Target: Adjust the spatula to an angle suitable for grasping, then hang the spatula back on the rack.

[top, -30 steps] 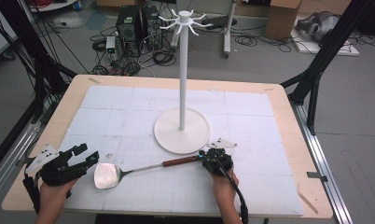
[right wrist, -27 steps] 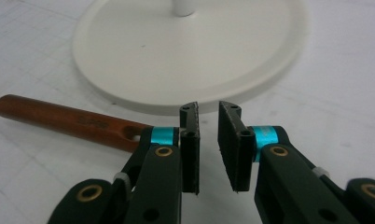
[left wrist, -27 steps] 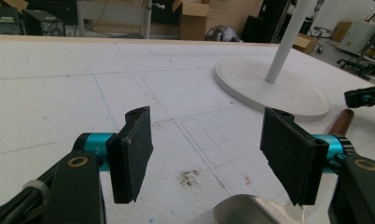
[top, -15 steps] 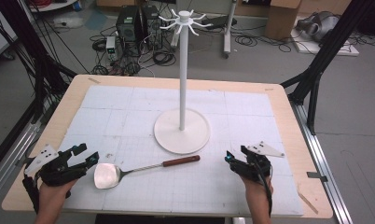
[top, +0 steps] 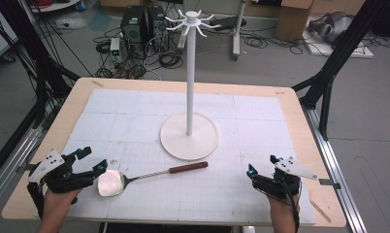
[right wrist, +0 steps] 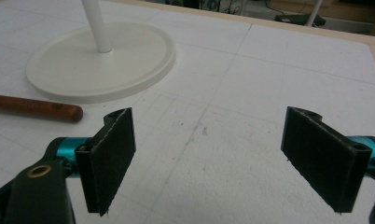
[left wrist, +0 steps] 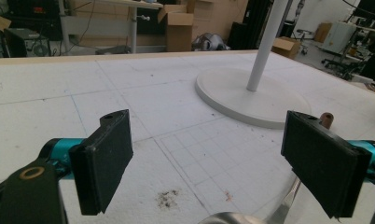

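Since the earlier frame my right gripper (top: pixel 262 165) has let go of the spatula's wooden handle (top: pixel 188 168) and pulled away to about four o'clock on the worktop (top: pixel 300 116), well apart from it. Its jaws have just been opening and now stand wide, with nothing between them; in the right gripper view the handle's end (right wrist: pixel 34 108) lies off at ten o'clock of the jaws, on the white mat.

My left gripper (top: pixel 89 160) sits at about eight o'clock on the worktop, much where it was. Its jaws have just been opening too, and they stand wide apart, holding nothing. In the high view the spatula (top: pixel 149 175) lies flat on the mat, its shiny blade (top: pixel 110 183) just beside my left gripper and its handle pointing toward three o'clock. In the left gripper view the blade's edge (left wrist: pixel 230 218) shows low between the jaws, touched by neither pad.

At the middle of the worktop the white stand (top: pixel 188 136) is upright, its round base just beyond the handle.
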`<move>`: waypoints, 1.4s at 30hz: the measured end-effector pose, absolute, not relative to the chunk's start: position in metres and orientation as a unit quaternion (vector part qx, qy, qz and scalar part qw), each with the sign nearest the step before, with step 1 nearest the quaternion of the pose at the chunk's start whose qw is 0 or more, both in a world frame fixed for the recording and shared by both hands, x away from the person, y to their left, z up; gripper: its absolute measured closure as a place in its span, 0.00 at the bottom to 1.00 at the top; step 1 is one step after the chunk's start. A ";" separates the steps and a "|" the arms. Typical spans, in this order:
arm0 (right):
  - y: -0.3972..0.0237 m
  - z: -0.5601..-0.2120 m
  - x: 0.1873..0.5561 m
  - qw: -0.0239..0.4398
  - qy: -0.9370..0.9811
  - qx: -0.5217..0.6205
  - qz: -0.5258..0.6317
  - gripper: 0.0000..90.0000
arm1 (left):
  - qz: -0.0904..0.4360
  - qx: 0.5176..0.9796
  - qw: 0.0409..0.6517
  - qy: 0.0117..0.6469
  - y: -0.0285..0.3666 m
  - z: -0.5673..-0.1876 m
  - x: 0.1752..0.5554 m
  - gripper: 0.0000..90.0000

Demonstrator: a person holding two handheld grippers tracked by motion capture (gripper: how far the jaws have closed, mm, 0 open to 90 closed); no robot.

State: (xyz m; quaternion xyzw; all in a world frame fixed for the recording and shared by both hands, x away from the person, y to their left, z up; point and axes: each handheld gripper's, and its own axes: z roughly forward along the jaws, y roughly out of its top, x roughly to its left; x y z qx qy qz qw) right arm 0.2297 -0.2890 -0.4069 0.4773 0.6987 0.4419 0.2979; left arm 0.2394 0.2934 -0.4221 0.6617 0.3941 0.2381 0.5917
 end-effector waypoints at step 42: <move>-0.285 -0.408 0.232 0.294 0.700 0.474 0.447 0.19 | 0.066 0.875 0.421 0.231 0.203 -0.394 0.291 0.36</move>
